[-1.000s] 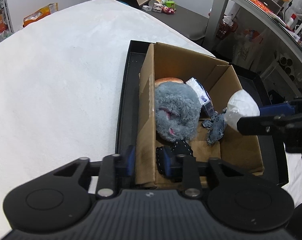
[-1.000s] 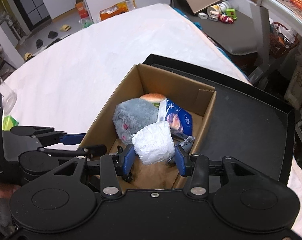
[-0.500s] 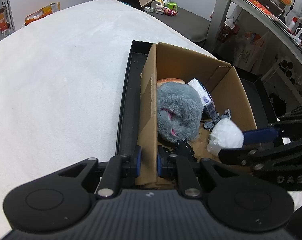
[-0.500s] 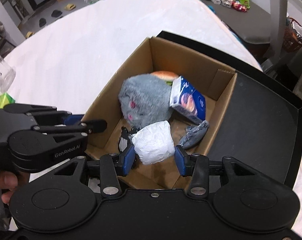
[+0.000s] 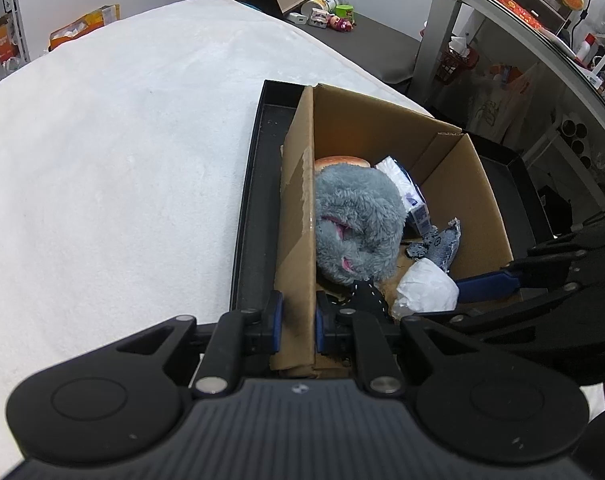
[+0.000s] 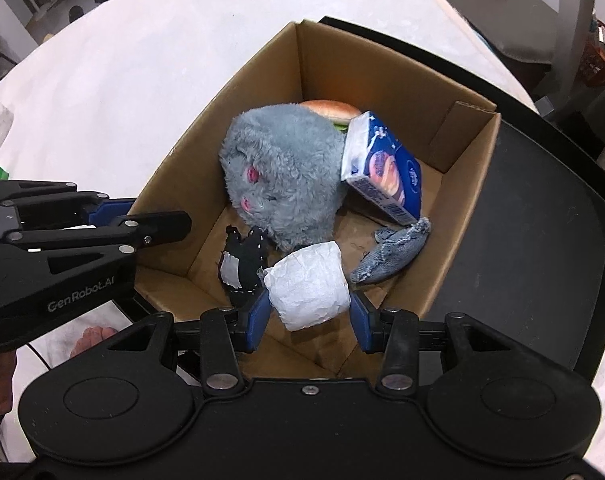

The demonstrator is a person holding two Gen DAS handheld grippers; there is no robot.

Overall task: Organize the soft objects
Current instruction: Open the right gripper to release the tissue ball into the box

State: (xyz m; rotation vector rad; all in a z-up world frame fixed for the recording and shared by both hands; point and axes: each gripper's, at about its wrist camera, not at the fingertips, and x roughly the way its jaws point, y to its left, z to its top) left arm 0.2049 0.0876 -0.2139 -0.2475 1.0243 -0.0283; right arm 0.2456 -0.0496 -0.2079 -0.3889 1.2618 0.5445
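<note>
Left wrist view: left gripper (image 5: 296, 322) was pinching the near left wall of the cardboard box (image 5: 382, 124), one pad outside, one inside. Box sat in a black tray (image 5: 248, 200) on a white cloth-covered table (image 5: 102, 140). Inside: grey plush toy (image 5: 358, 224) against the left wall, burger-like bun (image 5: 340, 161) behind it, a blue-white tissue pack (image 5: 406, 188), a denim scrap (image 5: 442, 244), a black stitched fabric piece (image 5: 366, 292). White wrapped bundle (image 5: 426, 290) was low in the near part of the box, held by the right gripper (image 5: 442, 294) coming in from the right.

Right wrist view: right gripper (image 6: 308, 316) was closed on the white wrapped bundle (image 6: 308, 288), pads touching its two sides, just over the box's near corner. Bundle looked light, crinkly and squashy; a side-on grip across the middle suits it, light squeeze, or it deforms. The plush (image 6: 282, 176) is likely soft and bulky, best pinched by a tuft or across the body. Left gripper (image 6: 142, 220) showed side-on at the box wall.

Hard to tell: whether the bundle rested on the box floor or hung just above it. What is inside the wrap is hidden. Bun mostly covered by the plush. Black fabric piece (image 6: 242, 264) partly behind the right gripper's left finger. Box floor under the plush not visible.
</note>
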